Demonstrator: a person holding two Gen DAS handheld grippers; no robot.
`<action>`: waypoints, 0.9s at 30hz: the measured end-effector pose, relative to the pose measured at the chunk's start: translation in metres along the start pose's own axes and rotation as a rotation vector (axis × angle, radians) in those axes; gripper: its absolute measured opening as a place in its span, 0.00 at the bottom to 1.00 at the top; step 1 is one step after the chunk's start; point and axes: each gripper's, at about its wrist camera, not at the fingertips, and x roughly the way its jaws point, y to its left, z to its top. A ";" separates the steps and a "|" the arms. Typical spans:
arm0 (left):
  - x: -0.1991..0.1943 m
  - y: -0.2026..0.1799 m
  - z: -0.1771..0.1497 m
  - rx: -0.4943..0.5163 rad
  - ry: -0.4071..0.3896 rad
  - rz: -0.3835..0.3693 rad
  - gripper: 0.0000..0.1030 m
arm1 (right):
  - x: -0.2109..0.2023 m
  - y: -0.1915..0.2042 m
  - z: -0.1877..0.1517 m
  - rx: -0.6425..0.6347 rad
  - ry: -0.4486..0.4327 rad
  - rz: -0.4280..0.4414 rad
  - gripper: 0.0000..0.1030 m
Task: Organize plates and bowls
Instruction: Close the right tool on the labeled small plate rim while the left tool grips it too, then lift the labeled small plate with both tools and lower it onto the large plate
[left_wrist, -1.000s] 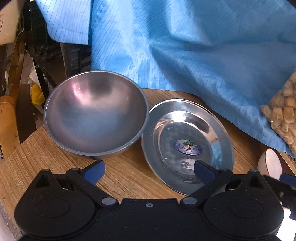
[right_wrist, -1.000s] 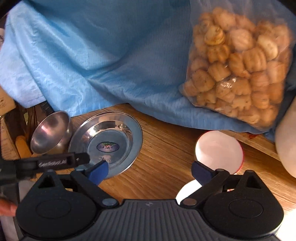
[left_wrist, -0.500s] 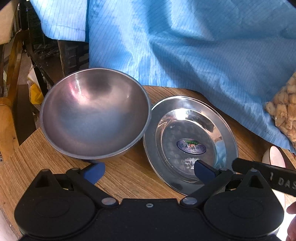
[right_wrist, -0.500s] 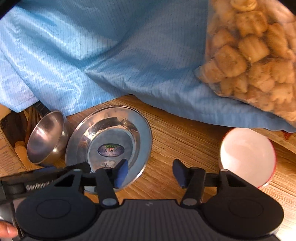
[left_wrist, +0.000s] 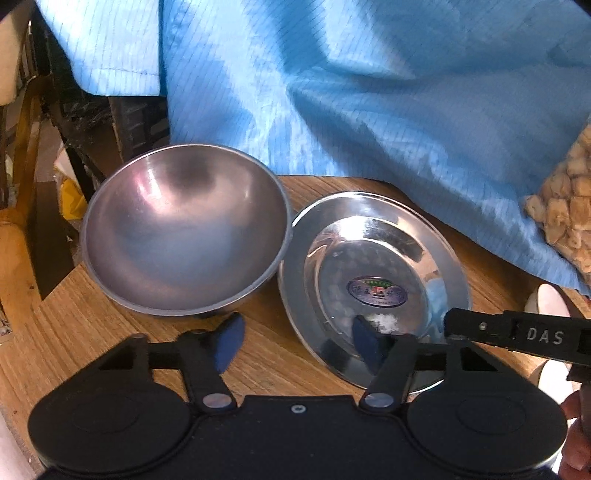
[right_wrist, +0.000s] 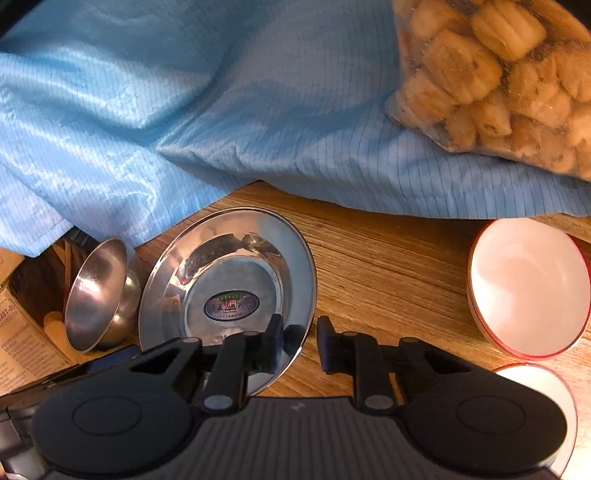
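Wooden tabletop (right_wrist: 388, 258) is carrying a steel plate (right_wrist: 229, 280) beside a steel bowl (left_wrist: 184, 229). We are closing our right gripper (right_wrist: 299, 343) around the plate's near-right rim, pads not yet pressing. Our left gripper (left_wrist: 299, 343) is also closing, empty, over the plate's near-left edge.

Warm sunlight glares off the steel plate (right_wrist: 229, 280) and washes out the lower right; fisheye edges bend.

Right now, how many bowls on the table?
3: steel bowl at far left beside the steel plate; white bowl at right; another white one nearer, partly hidden by the right gripper.
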 end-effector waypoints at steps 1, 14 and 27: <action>0.000 0.000 0.000 0.000 0.000 -0.011 0.46 | -0.001 0.001 -0.001 -0.003 -0.002 -0.002 0.21; -0.017 0.010 -0.018 0.027 -0.045 -0.123 0.24 | -0.029 0.002 -0.022 -0.020 -0.034 -0.003 0.17; -0.054 -0.013 -0.030 0.141 -0.116 -0.160 0.25 | -0.083 -0.009 -0.050 -0.014 -0.141 0.022 0.18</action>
